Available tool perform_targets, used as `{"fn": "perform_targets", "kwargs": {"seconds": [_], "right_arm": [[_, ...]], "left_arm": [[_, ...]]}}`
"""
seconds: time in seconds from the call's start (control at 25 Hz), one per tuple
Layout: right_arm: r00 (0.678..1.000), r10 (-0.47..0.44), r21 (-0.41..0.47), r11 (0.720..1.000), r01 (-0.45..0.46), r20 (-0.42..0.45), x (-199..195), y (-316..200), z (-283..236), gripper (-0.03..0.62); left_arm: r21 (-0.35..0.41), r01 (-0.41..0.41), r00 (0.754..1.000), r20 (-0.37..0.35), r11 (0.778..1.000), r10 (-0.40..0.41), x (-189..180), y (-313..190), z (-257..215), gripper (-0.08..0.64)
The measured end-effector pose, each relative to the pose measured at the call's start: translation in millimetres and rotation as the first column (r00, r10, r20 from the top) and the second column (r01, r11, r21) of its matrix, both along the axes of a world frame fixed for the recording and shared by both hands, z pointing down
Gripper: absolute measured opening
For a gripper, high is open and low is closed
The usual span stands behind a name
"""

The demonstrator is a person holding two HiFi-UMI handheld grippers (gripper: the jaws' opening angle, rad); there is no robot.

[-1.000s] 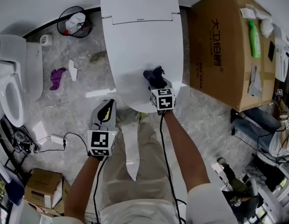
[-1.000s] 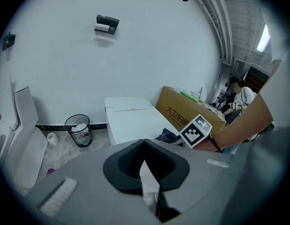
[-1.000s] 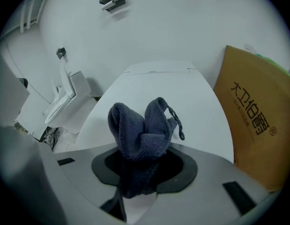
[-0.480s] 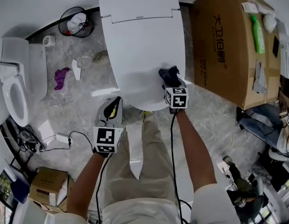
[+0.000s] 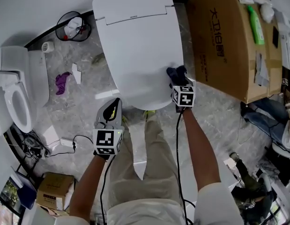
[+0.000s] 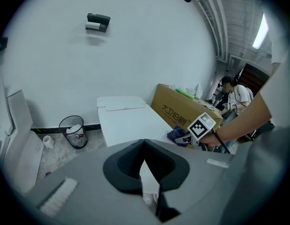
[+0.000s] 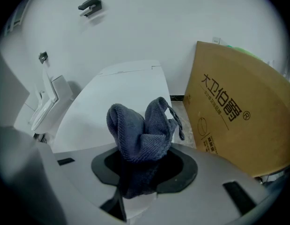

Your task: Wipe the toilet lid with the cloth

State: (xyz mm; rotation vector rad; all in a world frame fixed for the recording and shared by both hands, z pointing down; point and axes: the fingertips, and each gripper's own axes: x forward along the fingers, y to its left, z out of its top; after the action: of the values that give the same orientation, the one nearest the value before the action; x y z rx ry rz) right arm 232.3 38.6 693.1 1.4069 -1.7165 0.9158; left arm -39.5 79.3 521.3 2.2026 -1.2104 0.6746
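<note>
A closed white toilet lid [image 5: 140, 46] fills the upper middle of the head view and shows in both gripper views [image 6: 128, 118] [image 7: 114, 97]. My right gripper [image 5: 180, 80] is shut on a dark blue-grey cloth [image 5: 176, 74] [image 7: 142, 135], which rests on the lid's front right edge. The cloth bunches up out of the jaws. My left gripper [image 5: 112, 110] hangs shut and empty over the floor, below the lid's front left edge. From the left gripper view the right gripper [image 6: 194, 135] and cloth [image 6: 178, 134] appear at the lid's near right.
A large cardboard box [image 5: 229, 41] with a green bottle [image 5: 256, 25] on top stands right of the toilet. A second toilet [image 5: 13, 100] stands at the left. A black bin [image 5: 72, 25], a purple rag [image 5: 62, 81] and cables [image 5: 55, 142] lie on the marble floor.
My right gripper has slid the cloth to the right along the lid's front, from near the middle to the right edge. The left gripper has stayed near the lid's front left.
</note>
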Motion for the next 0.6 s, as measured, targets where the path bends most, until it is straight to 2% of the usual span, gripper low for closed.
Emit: {"fn": "perform_targets", "kwargs": {"seconds": [0.2, 0.32, 0.44, 0.6], "right_arm": [[1.0, -0.019, 0.014, 1.0, 0.019, 0.011, 13.1, 4.2, 0.9, 0.153], [0.999, -0.042, 0.016, 0.999, 0.042, 0.026, 19.7, 6.9, -0.3, 0.153], [0.996, -0.088, 0.03, 0.996, 0.087, 0.025, 21.0, 5.0, -0.9, 0.154], [0.986, -0.161, 0.052, 0.986, 0.159, 0.037, 20.2, 7.4, -0.6, 0.156]], "left_arm": [[-0.006, -0.003, 1.0, 0.018, 1.0, 0.003, 0.7, 5.9, 5.6, 0.002], [-0.021, -0.002, 0.999, 0.052, 1.0, 0.003, -5.6, 17.6, 12.0, 0.002], [-0.031, 0.024, 0.996, 0.088, 0.999, -0.021, -15.2, 26.2, 14.1, 0.002], [-0.034, 0.057, 0.994, 0.097, 0.998, -0.054, -17.1, 35.2, 10.2, 0.002]]}}
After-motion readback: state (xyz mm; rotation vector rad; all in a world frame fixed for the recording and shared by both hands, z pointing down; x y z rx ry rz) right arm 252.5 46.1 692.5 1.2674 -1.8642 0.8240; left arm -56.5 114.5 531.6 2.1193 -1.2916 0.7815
